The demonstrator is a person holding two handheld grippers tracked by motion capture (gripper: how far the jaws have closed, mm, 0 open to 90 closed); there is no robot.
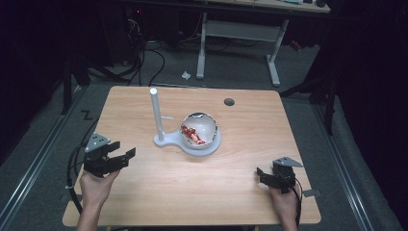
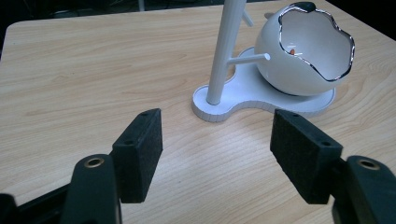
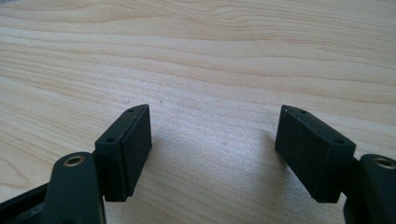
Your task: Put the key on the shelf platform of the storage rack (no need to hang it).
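Both sets of jaws stand wide apart, holding nothing: the left gripper [image 1: 126, 153] nearer the stand, the right gripper [image 1: 260, 174] well off. The white egg-shaped bowl [image 2: 303, 51] rests on its stand [image 2: 243, 99] mid-table; approach should clear the upright post [image 2: 223, 51] first.

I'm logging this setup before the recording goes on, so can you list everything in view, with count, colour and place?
table: one, light wood, under everything
stand: one, white, flat base with an upright post, table centre
egg-shaped bowl: one, white with a jagged silvery rim, on the stand's base right of the post
small item: reddish, inside the bowl; kind unclear
round hole: one, dark, far right part of the tabletop
desk frame: white legs, on the floor beyond the table
left gripper: black, jaws open, near left
right gripper: black, jaws open, near right
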